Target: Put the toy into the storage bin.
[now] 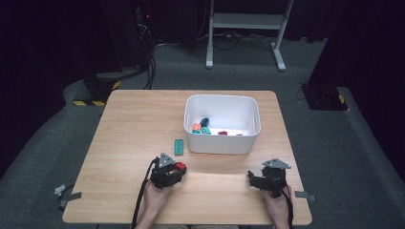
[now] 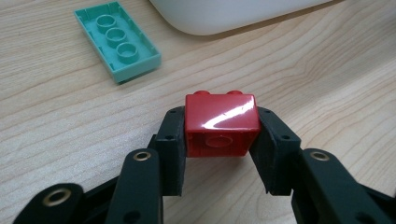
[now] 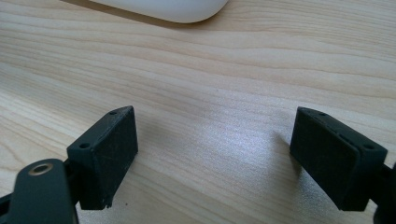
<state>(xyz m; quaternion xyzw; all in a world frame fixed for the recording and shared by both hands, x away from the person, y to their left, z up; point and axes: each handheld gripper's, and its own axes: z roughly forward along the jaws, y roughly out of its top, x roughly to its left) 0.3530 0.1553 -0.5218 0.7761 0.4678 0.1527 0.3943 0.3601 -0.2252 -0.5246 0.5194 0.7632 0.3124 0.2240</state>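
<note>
My left gripper (image 2: 219,135) is shut on a red brick (image 2: 221,125), both pads pressed against its sides just above the wooden table. In the high view the red brick (image 1: 180,166) shows at the tip of the left gripper (image 1: 177,168), near the table's front left of centre. A green flat brick (image 2: 117,41) lies upside down on the table beyond it, also seen as the green brick (image 1: 179,146) beside the white bin. My right gripper (image 3: 215,154) is open with bare table between its jaws; in the high view the right gripper (image 1: 253,179) rests at the front right.
A white bin (image 1: 222,143) stands at the middle back of the table (image 1: 129,124) and holds several coloured bricks (image 1: 203,127). Its rounded edge (image 2: 233,18) shows at the top of the left gripper view, and the same bin edge (image 3: 173,11) in the right gripper view.
</note>
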